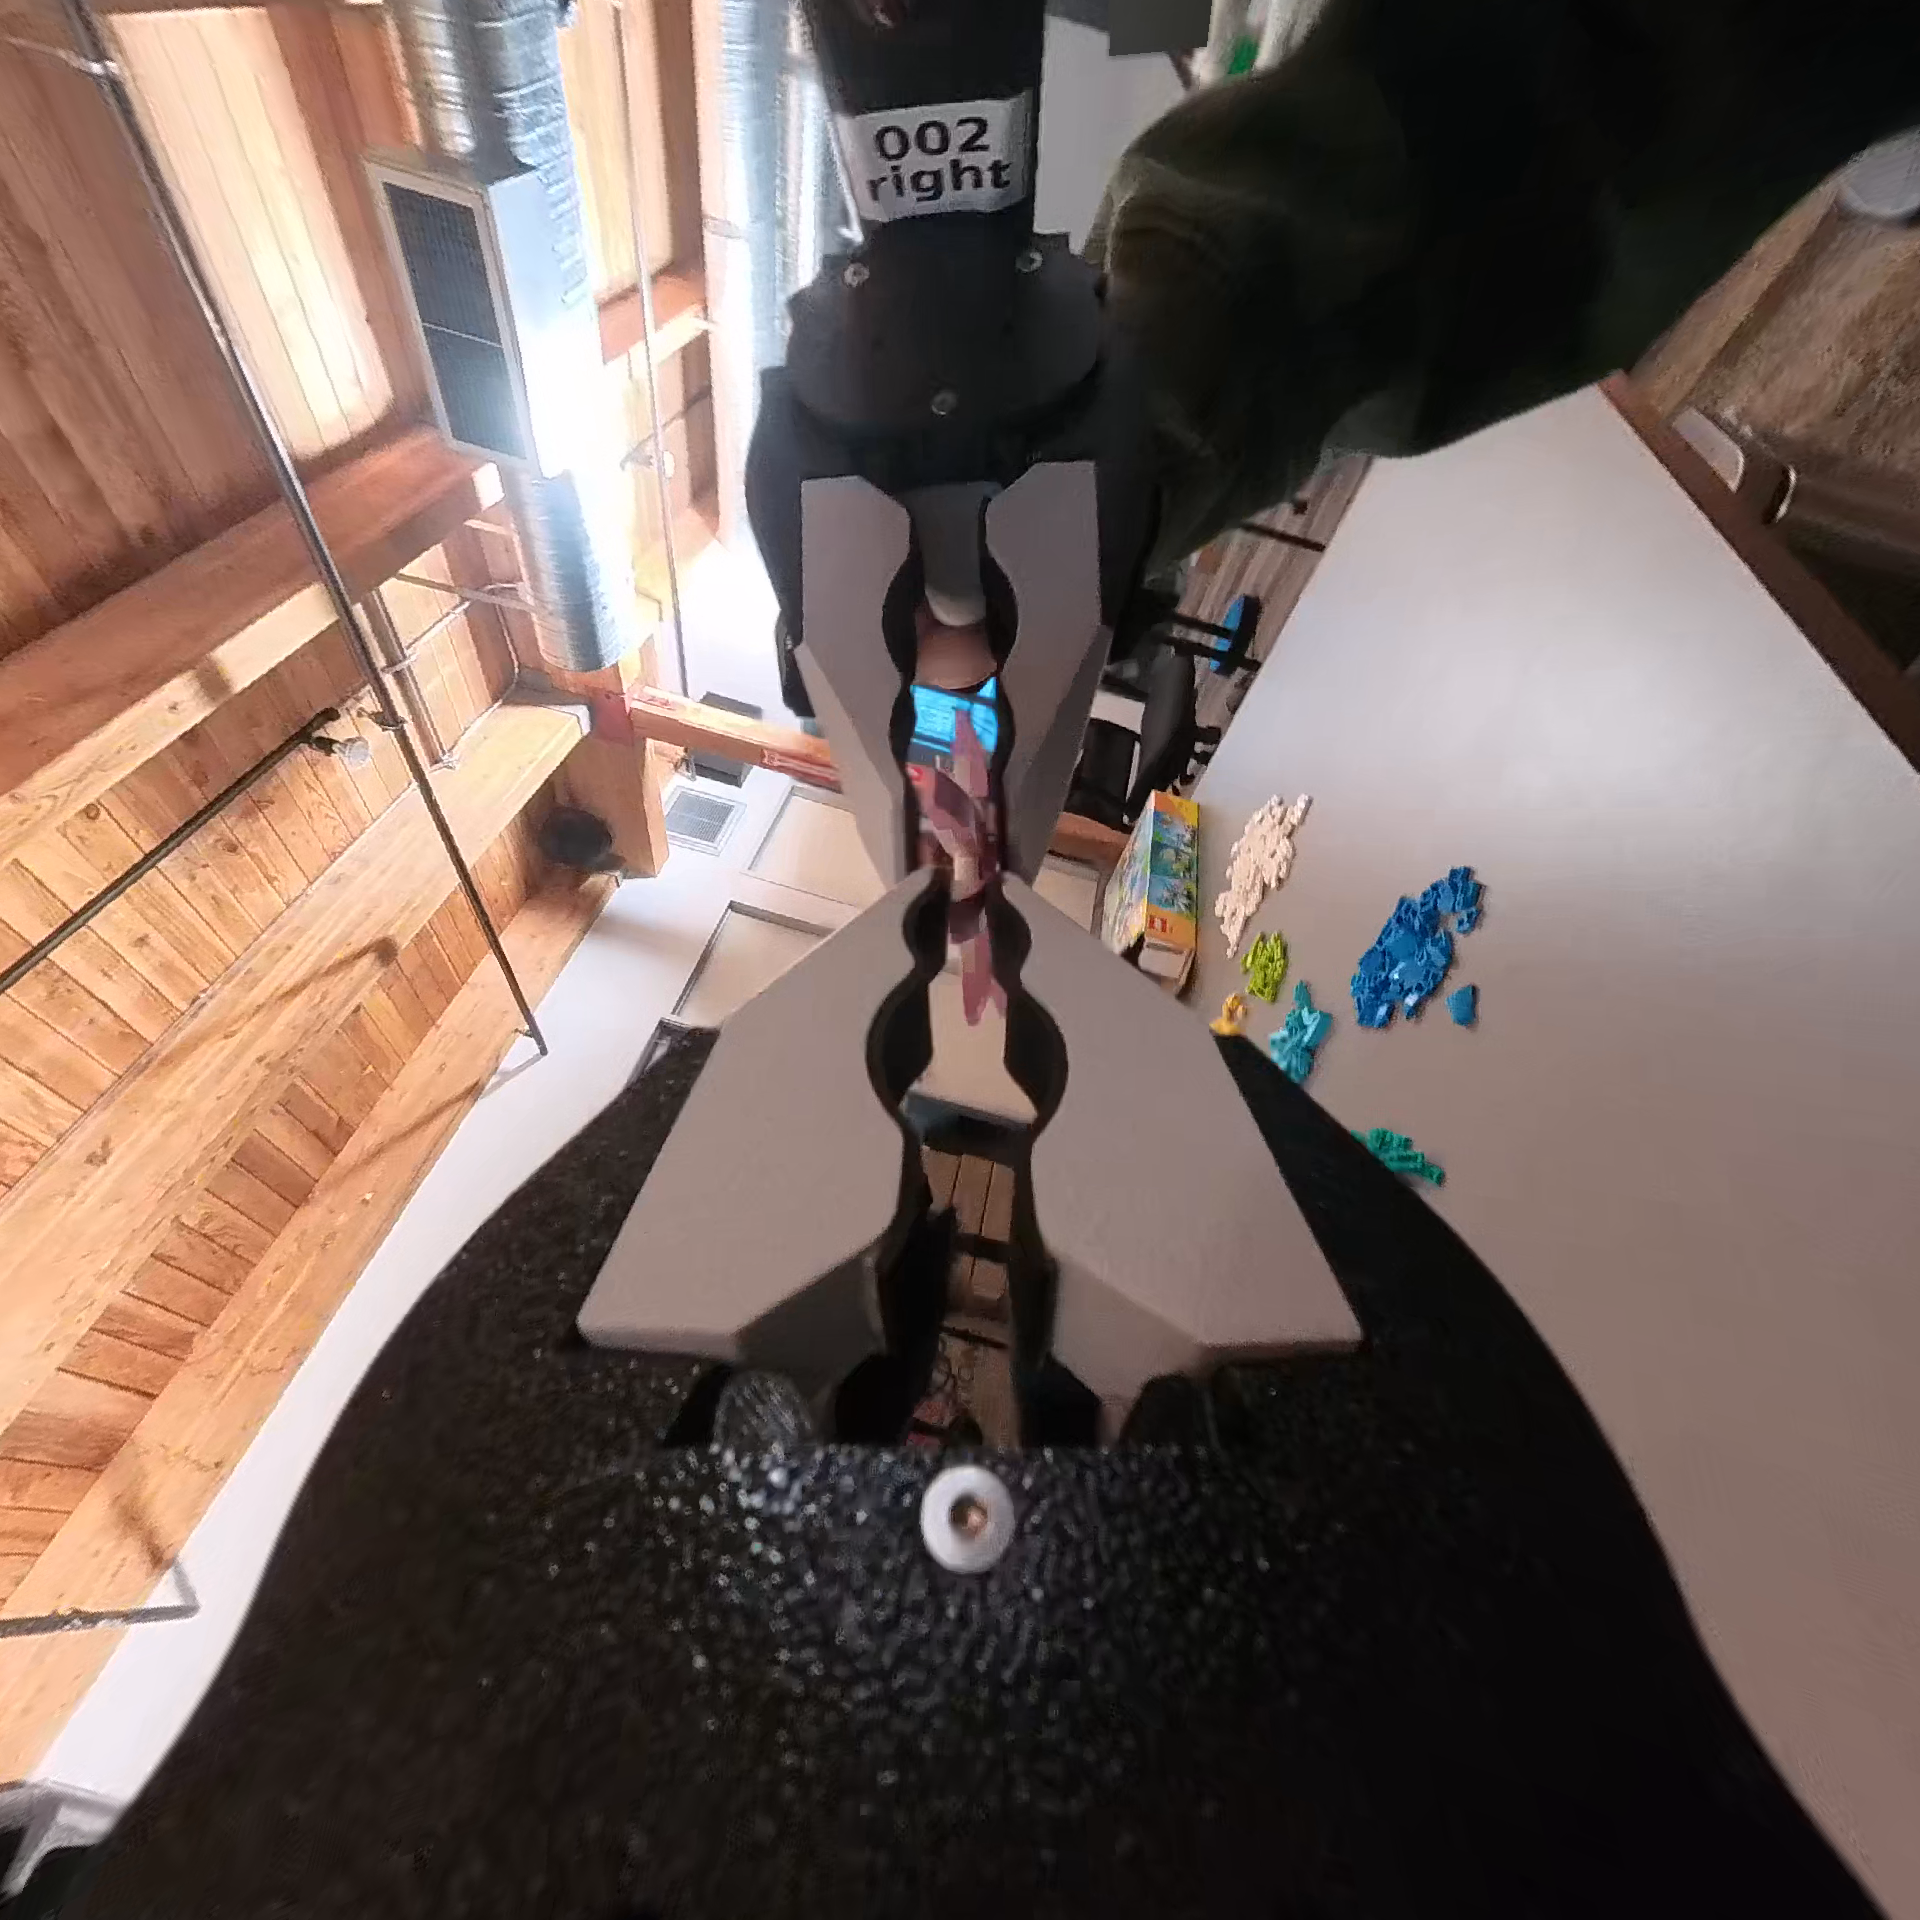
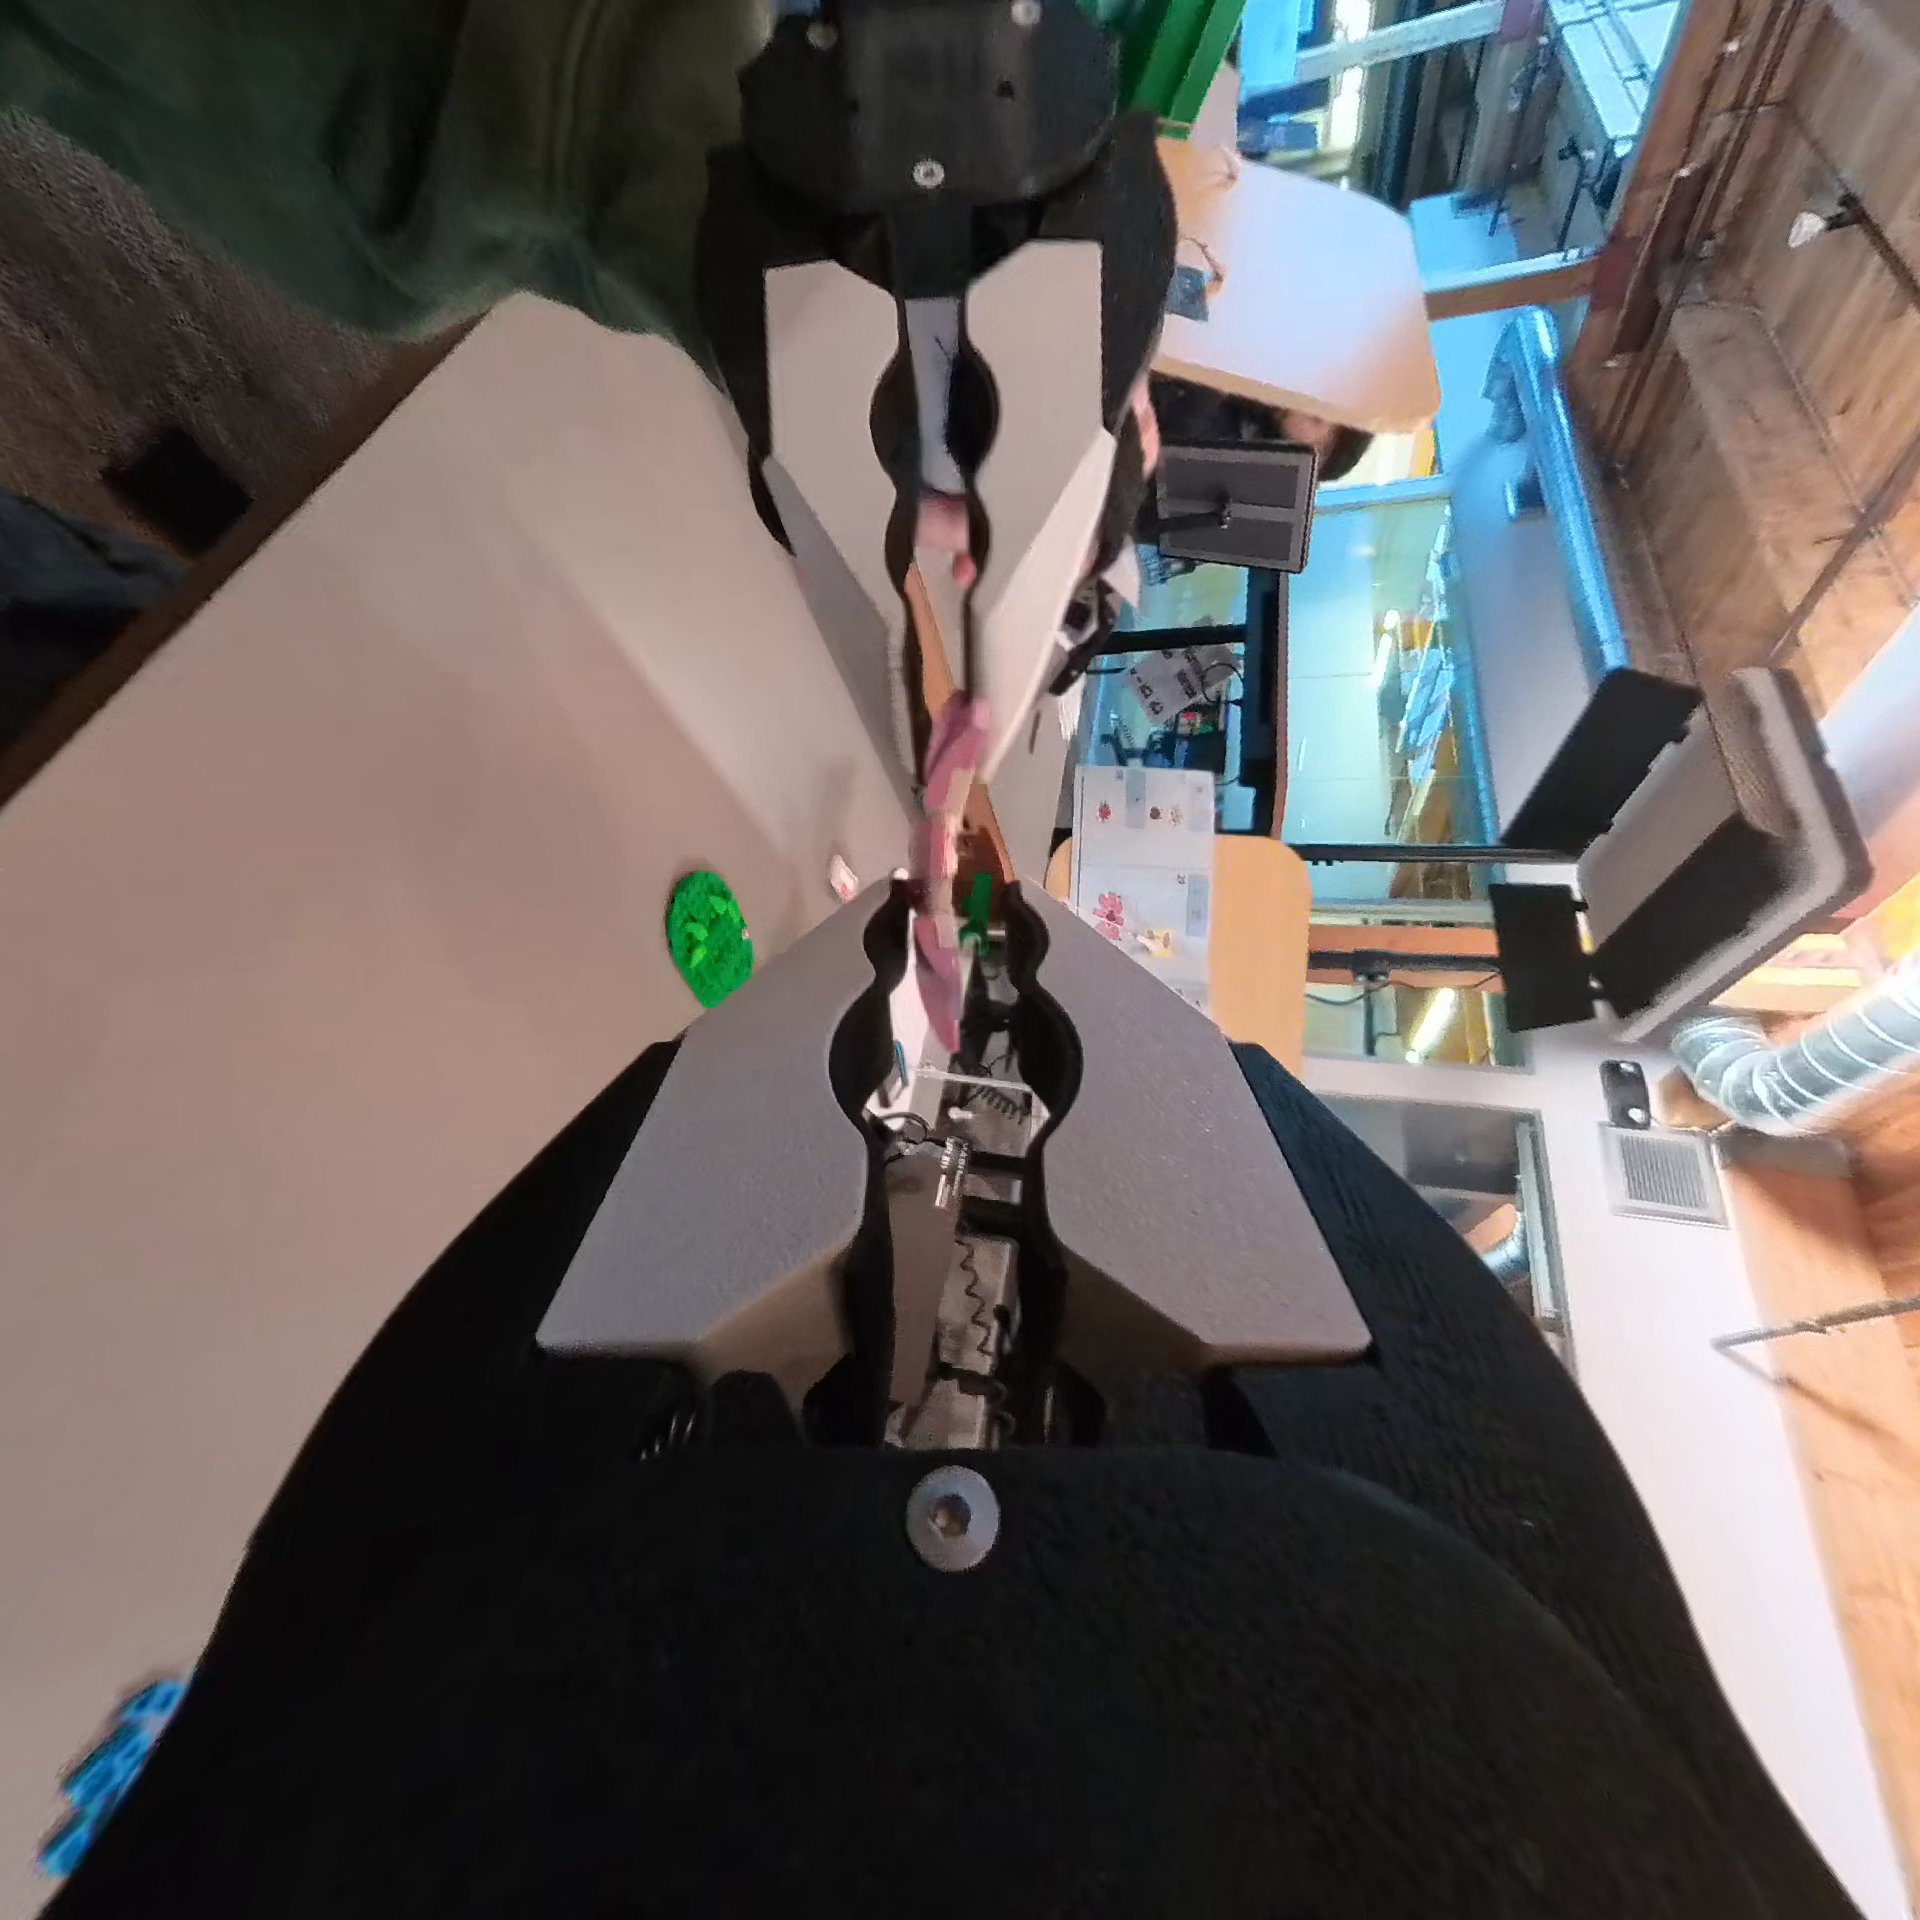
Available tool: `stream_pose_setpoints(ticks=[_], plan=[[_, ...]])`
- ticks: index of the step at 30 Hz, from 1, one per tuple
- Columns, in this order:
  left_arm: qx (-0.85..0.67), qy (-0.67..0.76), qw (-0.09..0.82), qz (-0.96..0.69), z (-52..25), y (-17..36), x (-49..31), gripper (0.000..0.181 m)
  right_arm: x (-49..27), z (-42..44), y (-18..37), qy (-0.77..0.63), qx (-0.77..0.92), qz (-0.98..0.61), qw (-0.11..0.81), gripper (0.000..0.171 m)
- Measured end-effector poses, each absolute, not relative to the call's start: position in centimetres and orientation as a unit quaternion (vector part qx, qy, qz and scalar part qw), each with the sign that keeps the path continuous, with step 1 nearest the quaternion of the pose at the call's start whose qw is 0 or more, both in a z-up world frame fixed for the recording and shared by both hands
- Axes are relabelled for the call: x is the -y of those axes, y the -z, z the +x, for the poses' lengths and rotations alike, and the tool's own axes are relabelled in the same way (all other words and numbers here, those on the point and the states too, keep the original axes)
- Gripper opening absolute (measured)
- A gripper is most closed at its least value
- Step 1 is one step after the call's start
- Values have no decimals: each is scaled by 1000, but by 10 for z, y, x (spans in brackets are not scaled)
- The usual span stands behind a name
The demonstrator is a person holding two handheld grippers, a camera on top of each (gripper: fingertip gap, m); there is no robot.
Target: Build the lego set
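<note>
worktop (image 1: pixel 1558 831): white, carries sorted brick piles along with a box; both views are rolled sideways, so it runs up one side of each frame
sleeve (image 1: pixel 1455 260): dark green, person's arm behind the far tool in the left wrist view
left hand-held gripper (image 1: pixel 961 883): grey fingers nearly pressed together, tips pinching the pink lego piece; held in the air, tip to tip with the other tool
right hand-held gripper (image 2: pixel 951 894): grey fingers likewise nearly together, tips nipping the same pink piece from the opposite end; off the worktop
lego box (image 1: pixel 1158 883): colourful, lying near the far edge of the worktop, just beside the white pile
blue brick pile (image 1: pixel 1413 945): largest pile, loose on the worktop
white brick pile (image 1: pixel 1262 862): between box and blue pile
green round plate (image 2: pixel 709 938): bright green, studded, flat on the worktop, apart from both tools
instruction booklet (image 2: pixel 1143 883): open, flower pictures, beyond the fingertips in the right wrist view
pink lego piece (image 1: pixel 971 894): petal-like assembly, mid-air above the worktop, clamped between both sets of tips; exact shape blurred
lime pile (image 1: pixel 1265 961), teal pile (image 1: pixel 1301 1034): small, near the blue pile
</note>
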State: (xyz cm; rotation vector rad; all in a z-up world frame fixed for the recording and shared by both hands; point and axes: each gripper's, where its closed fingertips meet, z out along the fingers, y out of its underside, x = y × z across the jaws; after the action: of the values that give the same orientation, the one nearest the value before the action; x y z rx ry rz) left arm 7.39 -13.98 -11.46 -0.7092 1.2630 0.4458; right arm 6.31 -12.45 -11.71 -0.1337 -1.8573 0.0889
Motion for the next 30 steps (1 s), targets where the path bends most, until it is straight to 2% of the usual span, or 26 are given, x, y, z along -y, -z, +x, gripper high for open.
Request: stream_pose_setpoints(ticks=[1, 5, 7, 15, 18, 22, 30], plan=[[-570, -215, 723, -325, 73, 116, 135, 3, 119, 61, 118, -41, 795, -59, 603, 17], [-558, -326, 687, -331, 58, 126, 109, 3, 92, 55, 126, -59, 778, -89, 619, 59], [-552, -365, 673, -332, 51, 131, 99, 3, 76, 57, 135, -76, 767, -94, 630, 66], [-543, -502, 591, -321, 26, 162, 60, 3, -8, 53, 181, -209, 619, -182, 735, 66], [-548, -490, 581, -349, 21, 185, 44, 3, -35, 49, 196, -259, 548, -227, 762, 61], [-513, -448, 615, -398, 13, 210, 28, 3, -33, 52, 204, -317, 531, -235, 750, 57], [-503, -429, 594, -457, 3, 268, 4, 3, -31, 54, 210, -328, 528, -233, 748, 56]])
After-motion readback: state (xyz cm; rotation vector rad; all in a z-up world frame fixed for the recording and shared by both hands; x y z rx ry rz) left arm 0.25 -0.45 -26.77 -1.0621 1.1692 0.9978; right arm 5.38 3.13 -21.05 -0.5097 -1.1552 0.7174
